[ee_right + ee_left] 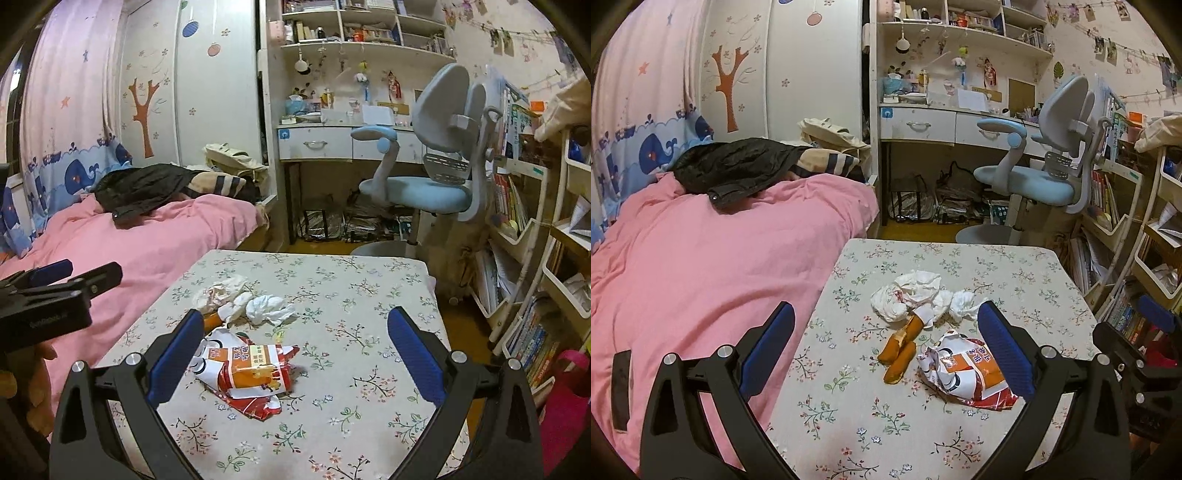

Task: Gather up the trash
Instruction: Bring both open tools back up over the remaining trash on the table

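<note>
Both grippers hang above the near edge of the worktop, nothing picked yet.

Left gripper: fingers spread wide, empty. Lower centre of its view, they frame the orange peel pieces, with the crumpled snack wrapper partly behind the right-hand finger. My read: that spread suits a drop onto either one.

Right gripper: fingers also wide apart, empty. The snack wrapper lies just inside its left-hand finger, so it looks the likelier pick for this side.

Behind those, mid-worktop, the crumpled tissues sit bunched, touching the peel. All the trash is clustered in one patch, left of centre in the right view.

Room: the floral cloth is bare on the right half and along the far edge, so there's free approach from there. Left edge butts against the pink bed. Beyond the far edge, the blue chair, then the desk. No bin that I can identify in either view.
</note>
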`<act>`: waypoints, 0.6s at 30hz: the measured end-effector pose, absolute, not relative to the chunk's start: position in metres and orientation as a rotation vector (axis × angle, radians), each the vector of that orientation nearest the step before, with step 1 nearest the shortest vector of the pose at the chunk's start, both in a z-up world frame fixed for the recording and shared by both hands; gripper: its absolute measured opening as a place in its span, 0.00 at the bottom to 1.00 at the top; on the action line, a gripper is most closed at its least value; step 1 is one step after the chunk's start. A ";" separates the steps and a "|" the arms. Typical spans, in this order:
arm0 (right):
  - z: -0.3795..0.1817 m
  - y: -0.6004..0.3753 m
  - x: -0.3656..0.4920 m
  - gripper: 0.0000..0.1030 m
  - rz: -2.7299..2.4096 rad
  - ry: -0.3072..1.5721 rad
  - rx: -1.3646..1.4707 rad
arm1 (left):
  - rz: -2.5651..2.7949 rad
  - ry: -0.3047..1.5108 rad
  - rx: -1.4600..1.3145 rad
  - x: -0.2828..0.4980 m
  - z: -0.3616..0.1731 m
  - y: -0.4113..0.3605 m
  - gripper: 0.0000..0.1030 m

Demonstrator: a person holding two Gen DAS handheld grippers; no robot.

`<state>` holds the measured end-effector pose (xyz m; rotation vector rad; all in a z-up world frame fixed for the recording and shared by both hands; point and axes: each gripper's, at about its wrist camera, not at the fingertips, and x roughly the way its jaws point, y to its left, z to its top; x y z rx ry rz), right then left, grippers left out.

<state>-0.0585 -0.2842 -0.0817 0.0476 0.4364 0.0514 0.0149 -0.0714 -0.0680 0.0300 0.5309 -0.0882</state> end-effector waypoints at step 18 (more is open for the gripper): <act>-0.092 -0.274 -0.045 0.93 0.078 0.498 0.025 | -0.088 0.535 0.017 0.013 -0.069 -0.069 0.93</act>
